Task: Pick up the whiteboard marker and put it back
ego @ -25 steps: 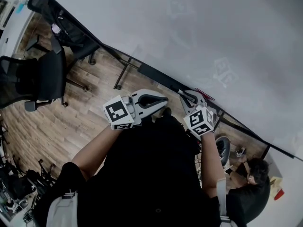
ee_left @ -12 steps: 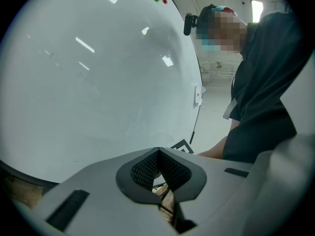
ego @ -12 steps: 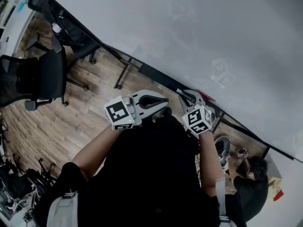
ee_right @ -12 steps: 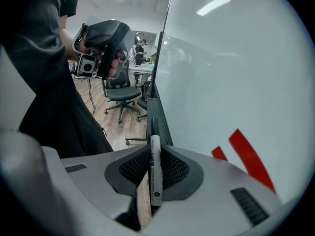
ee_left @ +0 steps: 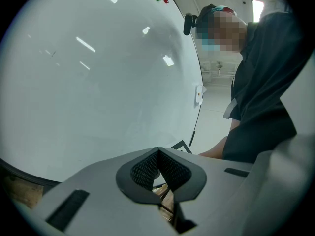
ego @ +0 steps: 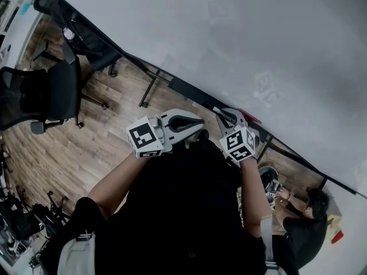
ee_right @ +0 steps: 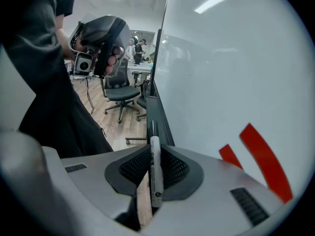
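My right gripper [ee_right: 153,168] is shut on a white whiteboard marker [ee_right: 155,171] with a black cap; the marker points along the dark tray ledge [ee_right: 158,117] at the foot of the whiteboard [ee_right: 231,68]. In the head view the right gripper [ego: 229,118] is at the ledge [ego: 189,90], with the marker's dark tip [ego: 219,113] sticking out to the left. My left gripper [ego: 192,122] is shut with nothing in it and hangs to the left of the right one, just off the board. In its own view the left gripper [ee_left: 158,168] faces the whiteboard [ee_left: 98,82].
Two red strokes [ee_right: 258,159] mark the board near the right gripper. Black office chairs [ego: 54,93] stand on the wood floor at left. Another person [ego: 304,222] crouches at lower right. A chair [ee_right: 120,90] stands further along the board.
Both grippers have hardly moved. The person at lower right has shifted lower and to the right.
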`<state>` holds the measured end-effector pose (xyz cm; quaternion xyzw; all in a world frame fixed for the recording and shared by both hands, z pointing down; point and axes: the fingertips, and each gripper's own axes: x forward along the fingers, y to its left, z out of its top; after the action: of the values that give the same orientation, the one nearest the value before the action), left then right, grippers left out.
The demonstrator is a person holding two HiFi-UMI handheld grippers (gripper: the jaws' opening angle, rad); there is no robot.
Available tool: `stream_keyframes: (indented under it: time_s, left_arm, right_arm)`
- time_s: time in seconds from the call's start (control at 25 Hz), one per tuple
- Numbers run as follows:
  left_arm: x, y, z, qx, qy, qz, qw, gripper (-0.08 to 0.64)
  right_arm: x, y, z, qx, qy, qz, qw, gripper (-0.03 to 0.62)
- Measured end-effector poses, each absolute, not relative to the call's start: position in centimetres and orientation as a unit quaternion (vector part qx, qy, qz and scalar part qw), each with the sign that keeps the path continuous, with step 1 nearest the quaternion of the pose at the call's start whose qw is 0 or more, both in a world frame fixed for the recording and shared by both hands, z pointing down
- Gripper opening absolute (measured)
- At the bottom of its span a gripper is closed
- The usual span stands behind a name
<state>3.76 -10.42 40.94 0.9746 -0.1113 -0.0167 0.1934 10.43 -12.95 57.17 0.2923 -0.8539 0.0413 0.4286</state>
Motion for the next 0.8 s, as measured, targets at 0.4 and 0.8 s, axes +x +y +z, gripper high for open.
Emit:
stream_keyframes:
  time_s: [0.4,0.8]
  left_arm:
    - [3.64,-10.35,41.44,0.974,-0.114,-0.015,0.196,0.011]
    - [3.81,-9.93,41.73,0.973,-0.110,-0.015,0.201,0.011]
  right_arm:
    - [10.43,-13.24,57.48,0.305,-0.850,0.038,0.428,0.072]
    - [10.09,-12.98,56.63,0.309,-0.856,0.031,0.413,0.072]
